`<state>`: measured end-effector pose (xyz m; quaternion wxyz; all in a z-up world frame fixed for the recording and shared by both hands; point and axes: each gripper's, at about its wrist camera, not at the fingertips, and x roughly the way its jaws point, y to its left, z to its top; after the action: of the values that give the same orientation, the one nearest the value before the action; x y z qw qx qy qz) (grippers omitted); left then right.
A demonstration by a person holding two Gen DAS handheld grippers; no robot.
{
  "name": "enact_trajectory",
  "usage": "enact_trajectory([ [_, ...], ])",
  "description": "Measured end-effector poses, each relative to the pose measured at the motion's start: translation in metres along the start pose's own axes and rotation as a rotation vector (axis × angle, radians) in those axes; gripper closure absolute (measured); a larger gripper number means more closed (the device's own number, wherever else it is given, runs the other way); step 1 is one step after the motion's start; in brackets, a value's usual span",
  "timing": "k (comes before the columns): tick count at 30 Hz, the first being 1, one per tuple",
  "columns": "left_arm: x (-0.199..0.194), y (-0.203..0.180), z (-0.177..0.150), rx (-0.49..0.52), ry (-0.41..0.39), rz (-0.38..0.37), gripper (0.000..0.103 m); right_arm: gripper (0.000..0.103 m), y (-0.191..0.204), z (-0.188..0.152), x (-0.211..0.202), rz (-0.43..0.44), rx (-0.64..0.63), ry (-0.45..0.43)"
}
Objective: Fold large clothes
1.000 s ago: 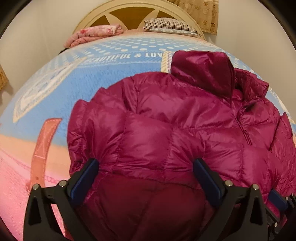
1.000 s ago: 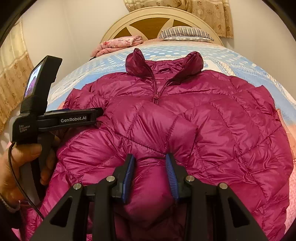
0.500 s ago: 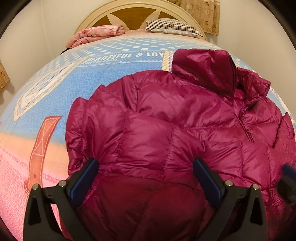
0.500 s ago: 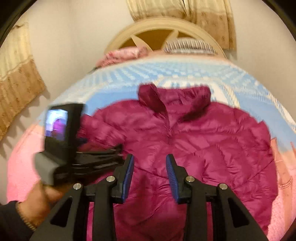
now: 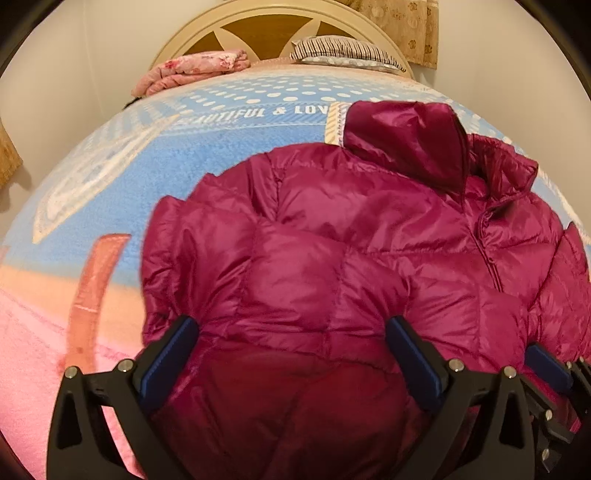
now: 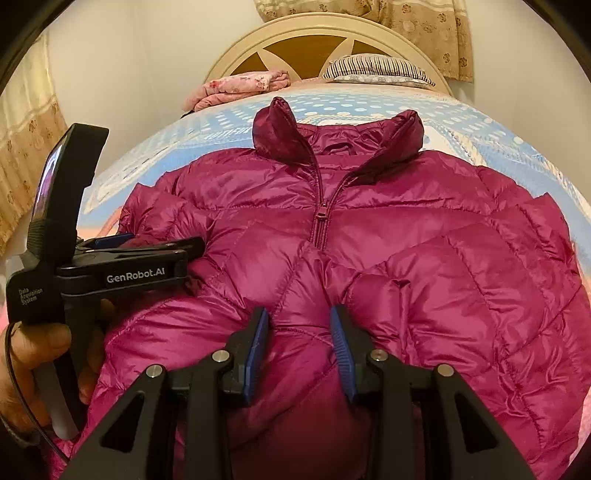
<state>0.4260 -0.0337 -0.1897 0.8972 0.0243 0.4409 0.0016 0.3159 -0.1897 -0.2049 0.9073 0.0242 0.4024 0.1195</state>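
Observation:
A magenta quilted puffer jacket (image 6: pixel 369 229) lies front up on the bed, zipper closed, collar toward the headboard. It also fills the left wrist view (image 5: pixel 332 240). My left gripper (image 5: pixel 291 354) is open wide over the jacket's near left part, jaws on either side of a puffy fold without pinching it. From the right wrist view the left gripper (image 6: pixel 122 254) sits at the jacket's left side. My right gripper (image 6: pixel 299 343) is partly open, jaws on either side of a raised fold near the jacket's hem.
The bed has a blue, pink and white printed blanket (image 5: pixel 207 155). A folded pink floral cloth (image 6: pixel 240 86) and a striped pillow (image 6: pixel 373 68) lie by the cream headboard (image 6: pixel 325 33). Curtains (image 6: pixel 22 147) hang on the left and behind the headboard.
My right gripper rose and pulled back half a second ago, then came back down onto the jacket near the hem. The left gripper has barely moved and stays open.

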Motion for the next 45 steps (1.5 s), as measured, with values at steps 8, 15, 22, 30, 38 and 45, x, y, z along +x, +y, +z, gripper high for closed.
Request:
enact_trajectory([
  [8,-0.034,-0.019,0.016,0.020,-0.060,-0.043,0.000,0.067,-0.001,-0.001,-0.003,0.012,0.009,-0.008],
  [15,0.004,-0.031,-0.001,0.056,-0.013,-0.027,0.000,0.066,-0.003,-0.001,-0.005,0.033,0.022,-0.016],
  [22,0.008,-0.026,-0.001,0.032,-0.014,-0.054,0.000,0.050,-0.010,0.010,-0.013,0.115,0.034,-0.012],
  [30,0.008,-0.025,-0.001,0.020,-0.020,-0.062,0.000,0.029,-0.029,0.062,-0.025,0.049,0.089,-0.009],
  [38,0.007,-0.023,-0.002,0.020,-0.024,-0.063,0.000,0.029,-0.072,0.120,-0.009,-0.030,0.121,-0.019],
  [45,0.007,-0.024,-0.002,0.019,-0.024,-0.063,0.000,0.030,-0.092,0.181,0.032,-0.104,0.122,0.037],
])
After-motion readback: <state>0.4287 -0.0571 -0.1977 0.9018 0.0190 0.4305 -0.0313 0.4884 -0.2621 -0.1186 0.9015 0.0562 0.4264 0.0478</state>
